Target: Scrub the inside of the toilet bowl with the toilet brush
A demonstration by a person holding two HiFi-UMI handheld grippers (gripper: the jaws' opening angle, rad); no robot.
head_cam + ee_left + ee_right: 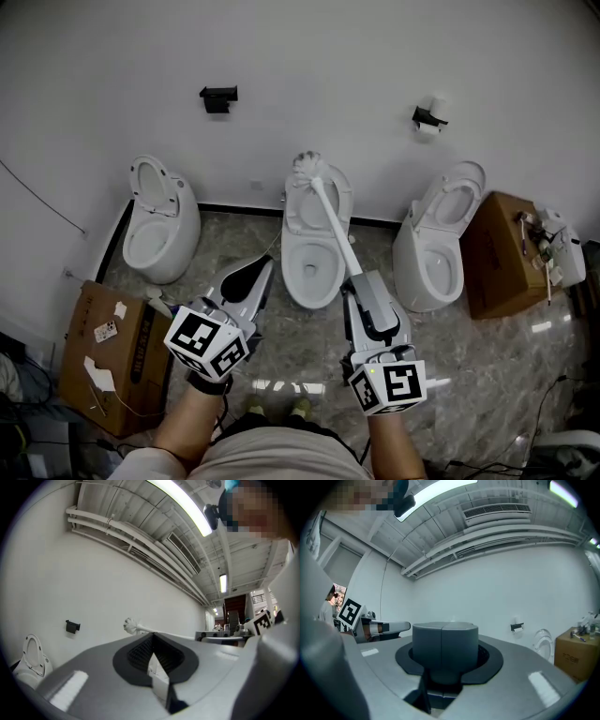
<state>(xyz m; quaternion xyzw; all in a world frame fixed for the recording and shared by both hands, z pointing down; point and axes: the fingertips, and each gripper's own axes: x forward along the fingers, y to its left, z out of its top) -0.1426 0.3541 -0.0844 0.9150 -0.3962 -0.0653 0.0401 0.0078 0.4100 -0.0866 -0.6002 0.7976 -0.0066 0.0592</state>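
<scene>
Right gripper (359,279): jaws clamped on the toilet brush (323,202) handle. The bristle head points to 12 o'clock, raised over the middle toilet (289,253) and not in its bowl, likely poised to dip in. Left gripper (261,272), at 9 o'clock of the right: jaws together, empty, held aside.

White wall (328,56), marbled floor (487,375), cardboard boxes (127,361), ceiling striplight (187,508)

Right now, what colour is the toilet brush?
The toilet brush is white, bristles and handle alike; the head view shows it best.
</scene>
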